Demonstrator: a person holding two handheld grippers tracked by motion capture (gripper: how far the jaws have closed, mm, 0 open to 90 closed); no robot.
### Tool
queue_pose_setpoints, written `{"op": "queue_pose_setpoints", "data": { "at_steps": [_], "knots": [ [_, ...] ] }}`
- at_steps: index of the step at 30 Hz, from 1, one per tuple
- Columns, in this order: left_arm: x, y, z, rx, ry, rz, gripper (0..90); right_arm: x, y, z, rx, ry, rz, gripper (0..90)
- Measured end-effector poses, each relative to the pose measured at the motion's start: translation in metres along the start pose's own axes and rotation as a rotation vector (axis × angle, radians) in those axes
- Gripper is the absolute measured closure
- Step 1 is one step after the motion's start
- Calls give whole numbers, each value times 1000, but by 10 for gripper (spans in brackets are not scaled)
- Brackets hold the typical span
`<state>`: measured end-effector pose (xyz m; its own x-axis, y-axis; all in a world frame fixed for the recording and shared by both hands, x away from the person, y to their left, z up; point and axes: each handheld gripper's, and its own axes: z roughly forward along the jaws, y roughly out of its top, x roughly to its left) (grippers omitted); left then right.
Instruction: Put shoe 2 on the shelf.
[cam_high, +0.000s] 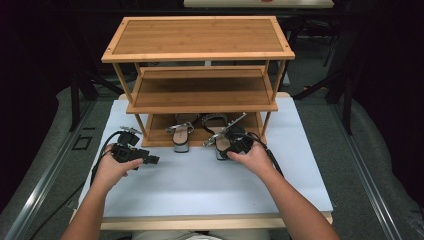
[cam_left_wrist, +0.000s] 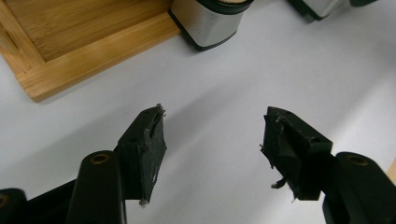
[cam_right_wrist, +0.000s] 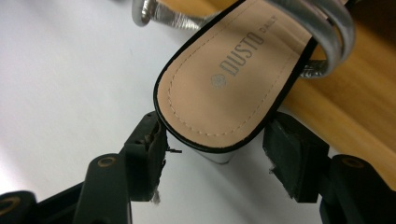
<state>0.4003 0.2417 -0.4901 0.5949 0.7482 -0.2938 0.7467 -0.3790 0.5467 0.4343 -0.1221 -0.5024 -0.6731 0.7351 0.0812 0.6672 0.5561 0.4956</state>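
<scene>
Right gripper: jaws spread either side of the sandal heel at frame centre; contact unclear.
Sandal: toe cut off at the upper right, over the rack.
Left gripper: jaws spread over bare table.
Second sandal: heel alone, top edge, cropped.

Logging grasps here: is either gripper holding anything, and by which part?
Nothing is clamped yet. The right gripper has open jaws either side of the right sandal's heel end. The left gripper is open and empty.
</scene>
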Motion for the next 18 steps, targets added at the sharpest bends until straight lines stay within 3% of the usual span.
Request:
{"op": "queue_pose_setpoints", "data": {
  "at_steps": [2,3,4,5,6,9,12,14,18],
  "knots": [
    [0,1,3,-4,-2,0,393,-3,2,-4,-17,23,48,400],
    [0,1,4,-5,-2,0,402,-5,3,-4,-34,32,37,403],
    [0,2,6,-10,-3,1,410,-5,4,-3,-39,9,35,405],
    [0,2,8,-9,-2,6,426,-5,5,-2,-21,31,61,405],
    [0,3,11,-6,1,6,433,-4,7,1,-27,-20,44,405],
    [0,6,17,-2,1,8,462,-3,10,4,-48,16,60,405],
    [2,10,25,-8,1,11,501,-3,14,8,-55,22,66,405],
    [1,13,30,-17,-2,13,530,-2,17,10,-50,-7,71,405],
    [-1,21,43,-20,-13,26,554,1,22,16,-47,26,90,410]
  ]
}}
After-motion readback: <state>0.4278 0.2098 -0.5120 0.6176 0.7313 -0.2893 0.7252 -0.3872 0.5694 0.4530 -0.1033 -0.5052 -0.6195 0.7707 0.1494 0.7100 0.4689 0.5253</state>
